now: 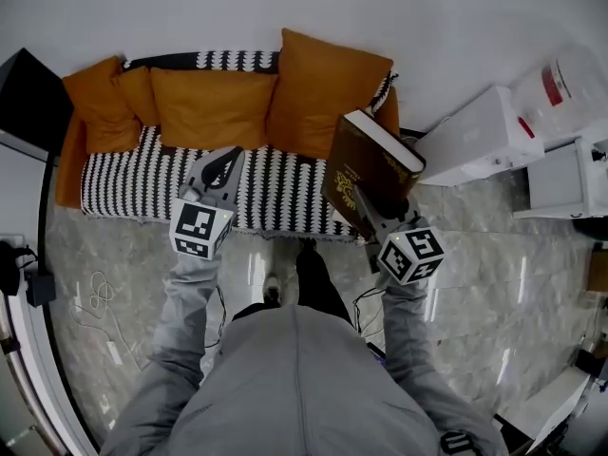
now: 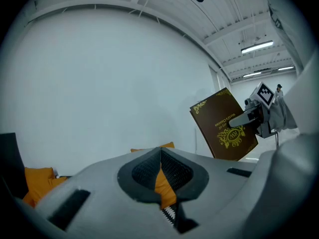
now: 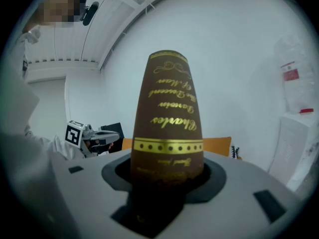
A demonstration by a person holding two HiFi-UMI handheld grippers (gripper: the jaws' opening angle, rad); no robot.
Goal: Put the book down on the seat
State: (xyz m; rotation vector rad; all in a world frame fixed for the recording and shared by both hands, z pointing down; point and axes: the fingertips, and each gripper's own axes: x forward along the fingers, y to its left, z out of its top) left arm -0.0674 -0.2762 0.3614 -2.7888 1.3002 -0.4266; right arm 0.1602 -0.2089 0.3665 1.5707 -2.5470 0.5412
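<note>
Presently the book (image 1: 369,160) is off the seat, held tilted in the air over the right end of the striped sofa seat (image 1: 171,193), just in front of the orange cushions (image 1: 214,107). The right gripper (image 3: 167,176) pinches it at the lower end, jaws wide across its thickness, while the left gripper (image 2: 160,176) hangs to the left over the seat, jaws pressed together on nothing. Judged step: carrying the book to the seat; the next move calls for lowering it, laying it flat on bare striped cover clear of the cushions, and only then spreading the jaws.
</note>
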